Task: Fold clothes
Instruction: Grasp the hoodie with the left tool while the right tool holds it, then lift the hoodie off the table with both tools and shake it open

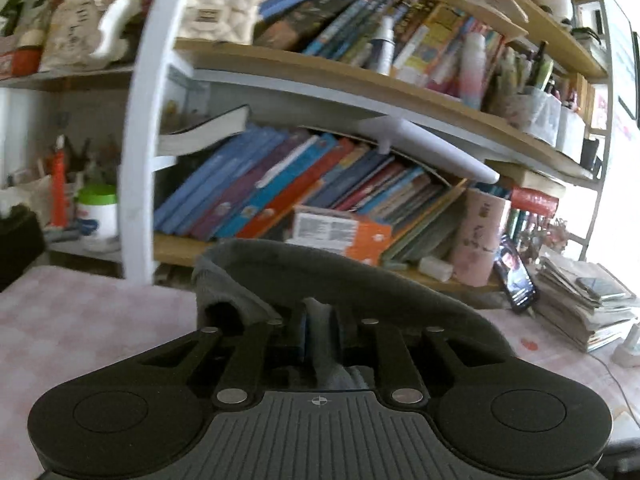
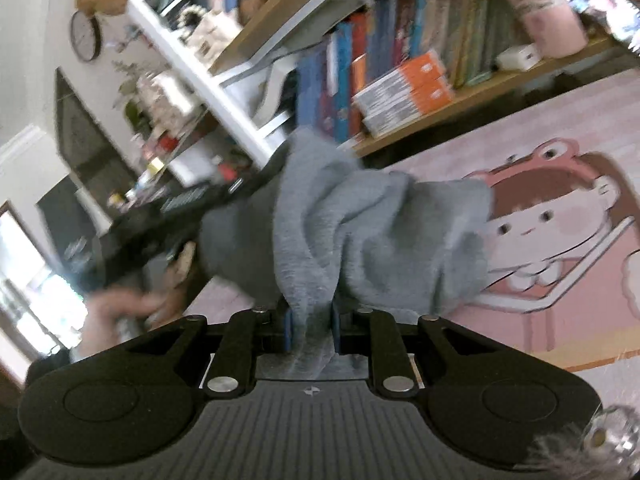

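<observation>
Pinching grey cloth (image 2: pixel 360 232) between its closed jaws, the right gripper (image 2: pixel 312 328) holds one edge, the fabric bunching away from it over the pink mat (image 2: pixel 560 300). Farther along, the left gripper (image 1: pixel 318 332) clamps another edge; the garment's dark fold (image 1: pixel 340 276) arches just past its jaws. Lifted off the table (image 1: pixel 80 320), the cloth's long axis seems to span gripper to gripper. Behind stands the bookshelf (image 1: pixel 320 200).

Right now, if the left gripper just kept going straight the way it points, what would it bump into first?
The left gripper is shut on the grey fleece garment, so cloth is already at its tips. Beyond that, probably the leaning books on the lower wooden shelf, though depth is hard to judge.
</observation>
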